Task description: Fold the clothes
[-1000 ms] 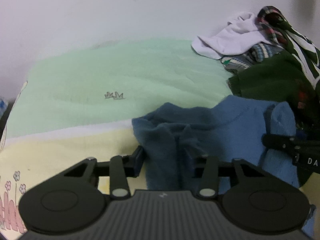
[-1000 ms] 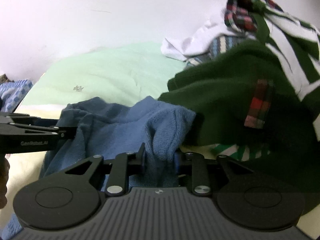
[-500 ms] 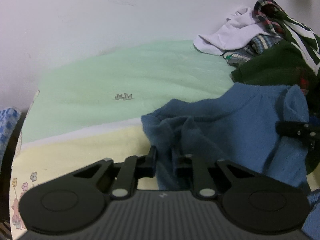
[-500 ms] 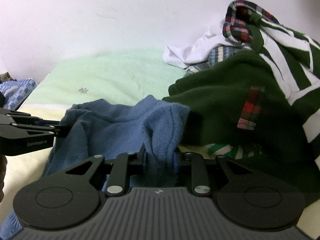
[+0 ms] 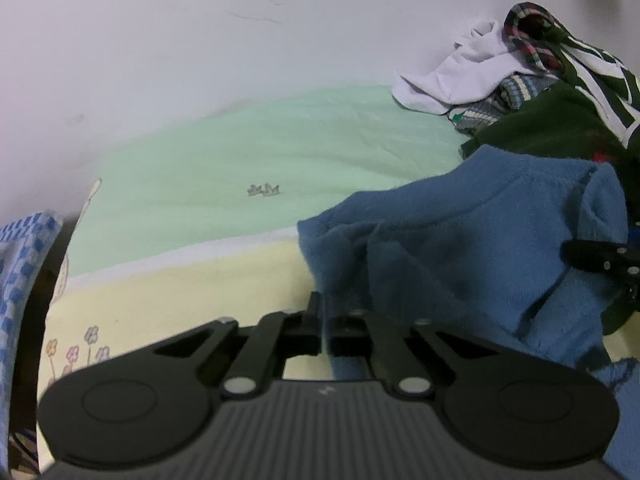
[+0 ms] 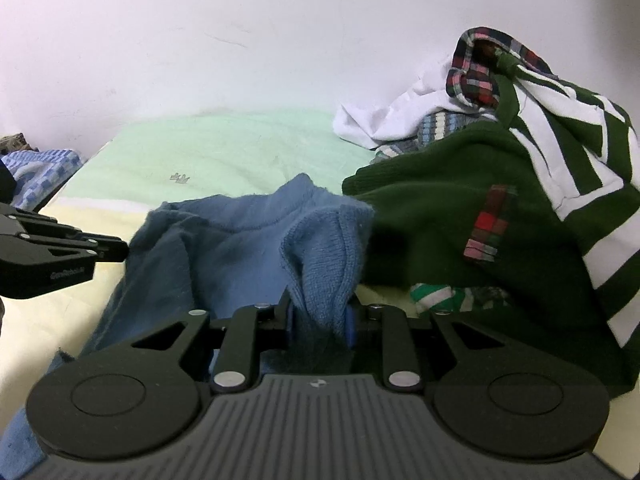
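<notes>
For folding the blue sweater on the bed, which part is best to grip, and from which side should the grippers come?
Grip the blue sweater at its two upper corners, either side of the curved neckline. It hangs spread between them, so the body falls flat. Come from the near edge of the bed, low and level. The right gripper clamps one bunched corner; the left gripper pinches the other.

Green/yellow bed sheet (image 5: 248, 160) w/ small grey logo (image 5: 263, 191), white wall (image 5: 240, 20), blue-check cloth (image 6: 40, 168) at left.
</notes>
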Tool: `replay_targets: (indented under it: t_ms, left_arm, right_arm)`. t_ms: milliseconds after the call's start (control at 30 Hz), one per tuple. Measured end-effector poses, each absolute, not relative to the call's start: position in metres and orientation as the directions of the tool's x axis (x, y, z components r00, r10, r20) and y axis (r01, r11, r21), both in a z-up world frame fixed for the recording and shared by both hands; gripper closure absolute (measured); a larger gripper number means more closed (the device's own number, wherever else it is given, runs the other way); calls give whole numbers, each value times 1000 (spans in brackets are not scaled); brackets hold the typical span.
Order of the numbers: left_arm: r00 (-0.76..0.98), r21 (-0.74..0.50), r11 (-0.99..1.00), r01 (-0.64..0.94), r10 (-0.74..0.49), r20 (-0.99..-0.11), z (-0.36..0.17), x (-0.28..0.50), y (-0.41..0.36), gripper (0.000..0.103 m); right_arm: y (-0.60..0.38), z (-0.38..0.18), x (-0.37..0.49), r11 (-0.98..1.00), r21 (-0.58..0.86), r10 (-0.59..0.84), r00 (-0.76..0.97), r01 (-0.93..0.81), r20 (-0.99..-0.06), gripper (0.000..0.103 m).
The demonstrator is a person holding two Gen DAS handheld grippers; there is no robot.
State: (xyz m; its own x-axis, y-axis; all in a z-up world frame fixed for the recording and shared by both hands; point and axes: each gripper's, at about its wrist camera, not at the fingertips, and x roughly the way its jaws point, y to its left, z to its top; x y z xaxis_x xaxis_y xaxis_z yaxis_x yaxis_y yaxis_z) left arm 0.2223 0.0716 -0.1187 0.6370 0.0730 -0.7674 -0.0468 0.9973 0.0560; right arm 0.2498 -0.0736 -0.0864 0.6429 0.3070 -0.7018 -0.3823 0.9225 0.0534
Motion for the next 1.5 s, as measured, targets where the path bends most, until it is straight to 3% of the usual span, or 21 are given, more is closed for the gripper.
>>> replay_targets:
  t_ms: [467,533,667,700,733,800,833,967,1000,1100,1200,1500]
  left_arm:
    - [625,11,999,-31,28,-780,-117,175,83,103]
    - [613,-11,999,-35,13,-790,-122,177,86,92]
    - [602,-10,998,-55,25,-798,-130,192,91,90]
    - [603,6,999,-54,37,-797,-131,196,89,86]
    - [603,17,999,-49,43,-797,-132,203,89,73]
    - [606,24,999,-43,45,-795,-134,217,90,65]
    - [609,18,999,-44,41,-792,-135,225,91,65]
    - [599,0,1000,-14,8,-801,-140,250,89,62]
    - [596,15,1000,-1,13,-803,-143,256,88,56]
    - [605,22,1000,-10,24,-796,-146,270,91,38]
    - [590,-28,999,-22,-9,-807,-148,279,102,29]
    - [589,-236,971,-27,-175,-789,-145,273,135,28]
  right_arm:
    - [-80,-77,218,909,77,347,642,-409,-684,80]
    - [-81,-78,217,908,81,351,641,-411,-683,80]
    - [-80,-80,222,911,85,346,635,-404,-691,79]
    - [-79,-81,226,911,86,346,632,-404,-694,78]
    - [-77,-81,230,910,89,348,628,-405,-696,75]
    - [-76,-82,240,912,96,345,622,-398,-703,67]
    - [-75,-82,245,914,107,347,616,-392,-707,59]
    - [-80,-87,270,915,209,381,565,-346,-731,47]
    - [-83,-88,277,914,238,391,553,-330,-736,43]
    - [-87,-94,295,915,290,400,526,-280,-751,42]
    - [-80,-101,306,921,278,383,507,-273,-772,42]
    - [-71,-110,322,930,266,363,534,-253,-764,41]
